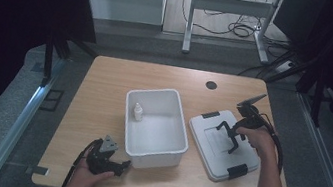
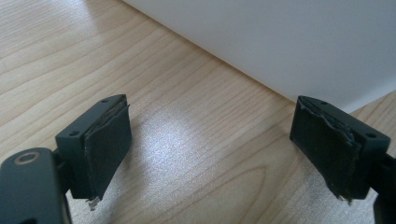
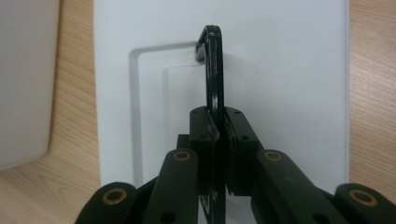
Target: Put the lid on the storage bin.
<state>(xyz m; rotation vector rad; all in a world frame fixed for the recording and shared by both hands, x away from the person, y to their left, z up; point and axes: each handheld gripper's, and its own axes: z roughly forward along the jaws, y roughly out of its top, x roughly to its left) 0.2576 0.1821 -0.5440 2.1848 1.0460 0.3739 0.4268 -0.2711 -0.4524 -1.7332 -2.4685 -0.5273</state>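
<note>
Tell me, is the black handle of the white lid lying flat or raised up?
Raised. The right tongs are shut on the handle, which stands on edge above the lid instead of lying in its recess.

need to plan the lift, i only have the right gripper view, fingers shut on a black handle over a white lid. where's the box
Observer: The white box sits left of the lid on the table, open.
Operator: anything in it
Observer: A small white bottle stands in its far left corner.
Operator: and the left gripper
Observer: The left gripper rests open on the table by the box's near left corner, holding nothing.
</note>
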